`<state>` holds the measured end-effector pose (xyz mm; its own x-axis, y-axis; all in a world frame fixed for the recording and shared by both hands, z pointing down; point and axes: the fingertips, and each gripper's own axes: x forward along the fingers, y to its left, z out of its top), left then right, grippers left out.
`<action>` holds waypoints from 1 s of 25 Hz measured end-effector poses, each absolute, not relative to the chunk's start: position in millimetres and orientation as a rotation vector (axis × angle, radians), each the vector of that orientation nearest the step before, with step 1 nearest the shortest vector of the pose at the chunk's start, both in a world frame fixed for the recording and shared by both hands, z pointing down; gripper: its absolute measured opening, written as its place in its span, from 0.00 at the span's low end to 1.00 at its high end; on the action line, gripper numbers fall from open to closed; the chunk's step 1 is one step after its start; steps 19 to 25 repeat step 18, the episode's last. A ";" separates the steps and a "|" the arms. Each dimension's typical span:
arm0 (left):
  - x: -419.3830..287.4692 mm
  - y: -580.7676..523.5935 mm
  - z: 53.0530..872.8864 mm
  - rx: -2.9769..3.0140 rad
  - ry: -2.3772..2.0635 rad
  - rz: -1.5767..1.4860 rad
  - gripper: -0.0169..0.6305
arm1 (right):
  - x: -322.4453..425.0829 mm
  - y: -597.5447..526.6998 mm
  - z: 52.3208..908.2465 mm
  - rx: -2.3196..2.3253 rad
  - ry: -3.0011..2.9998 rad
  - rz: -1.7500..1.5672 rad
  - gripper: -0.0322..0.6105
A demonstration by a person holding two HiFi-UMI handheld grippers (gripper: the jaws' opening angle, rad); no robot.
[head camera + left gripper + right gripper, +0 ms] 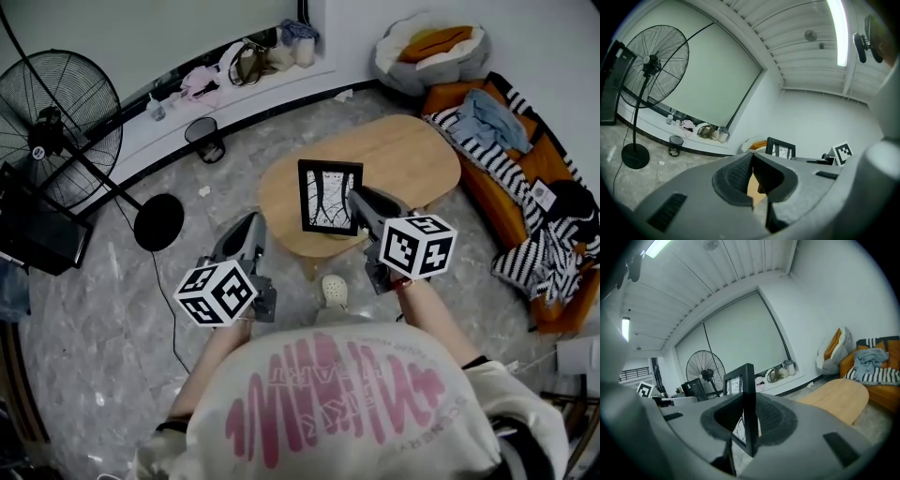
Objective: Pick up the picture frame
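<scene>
The picture frame (328, 197) is black with a pale print and stands upright over the near left end of the oval wooden table (412, 150). My right gripper (358, 199) is shut on its right edge. In the right gripper view the frame's edge (748, 380) sits between the two dark pads (771, 416). Whether its bottom touches the table I cannot tell. My left gripper (251, 220) hangs over the floor to the left of the table, shut with nothing in it. In the left gripper view its tips meet (752, 157), and the frame (780, 148) shows beyond them.
A tall standing fan (56, 112) and a black box (28, 234) are at the left. A waste bin (204, 139) stands by the window ledge. An orange sofa (525, 187) with clothes lines the right. A pale slipper (335, 291) lies by the table's near edge.
</scene>
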<state>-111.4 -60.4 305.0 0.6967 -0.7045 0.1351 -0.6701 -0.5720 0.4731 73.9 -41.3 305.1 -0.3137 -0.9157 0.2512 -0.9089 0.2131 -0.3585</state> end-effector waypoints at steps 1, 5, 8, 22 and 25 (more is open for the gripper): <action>-111.3 -61.8 306.1 2.405 -1.057 -0.092 0.03 | 74.5 -42.3 306.5 -1.835 2.438 -0.702 0.19; -108.7 -65.7 309.1 2.394 -1.058 -0.087 0.03 | 75.4 -47.2 311.9 -1.825 2.453 -0.726 0.19; -108.3 -68.6 313.3 2.383 -1.061 -0.081 0.03 | 76.1 -50.2 316.7 -1.824 2.455 -0.743 0.19; -106.4 -89.5 323.1 2.357 -1.068 -0.081 0.03 | 78.8 -71.4 323.4 -1.839 2.474 -0.743 0.19; -106.4 -89.5 323.1 2.357 -1.068 -0.081 0.03 | 78.8 -71.4 323.4 -1.839 2.474 -0.743 0.19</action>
